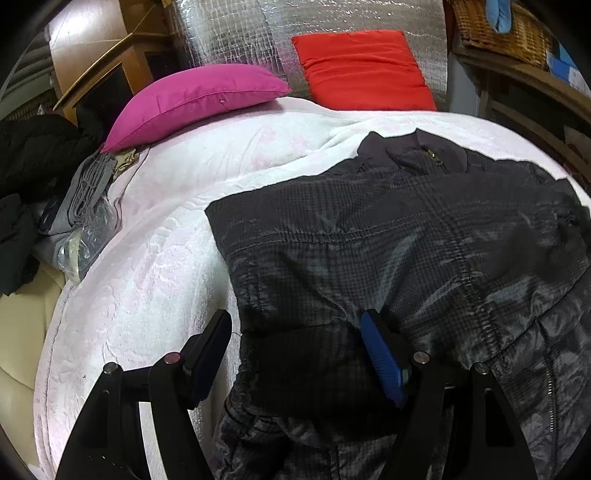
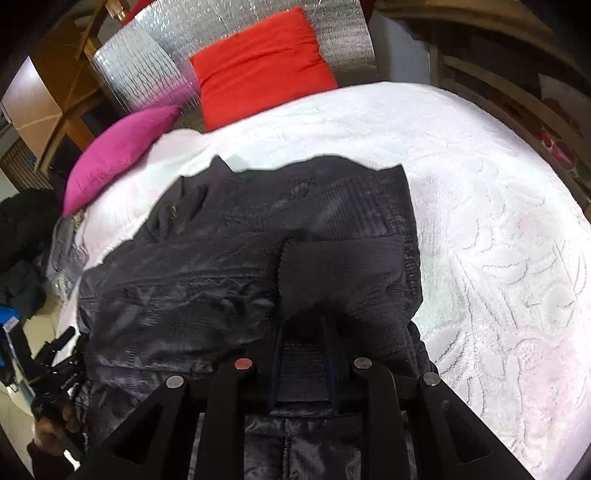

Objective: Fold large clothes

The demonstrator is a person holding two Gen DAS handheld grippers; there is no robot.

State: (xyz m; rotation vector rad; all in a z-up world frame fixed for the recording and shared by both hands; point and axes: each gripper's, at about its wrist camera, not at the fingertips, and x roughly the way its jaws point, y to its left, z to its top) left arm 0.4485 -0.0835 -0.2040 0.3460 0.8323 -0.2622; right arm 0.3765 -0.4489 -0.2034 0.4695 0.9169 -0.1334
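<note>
A dark grey checked jacket (image 1: 388, 236) (image 2: 207, 280) lies spread on a white bedspread (image 1: 147, 266) (image 2: 480, 206), collar toward the pillows. My left gripper (image 1: 295, 321) is open at the jacket's near left edge. Its blue-padded finger (image 1: 380, 354) rests on the cloth and the other finger (image 1: 210, 350) is over the bedspread. My right gripper (image 2: 303, 326) is shut on the ribbed sleeve cuff (image 2: 340, 269), which lies folded over the jacket's right side. The left gripper (image 2: 55, 365) and the hand (image 2: 48, 432) holding it show at the lower left of the right wrist view.
A magenta pillow (image 1: 192, 99) (image 2: 118, 147) and a red pillow (image 1: 362, 70) (image 2: 258, 62) lean at the bed's head against silver foil sheeting (image 1: 240, 33). Dark clothes (image 1: 33, 155) and grey bundles (image 1: 81, 199) are piled left of the bed. A wicker basket (image 1: 498, 33) and wooden furniture (image 1: 535, 110) stand right.
</note>
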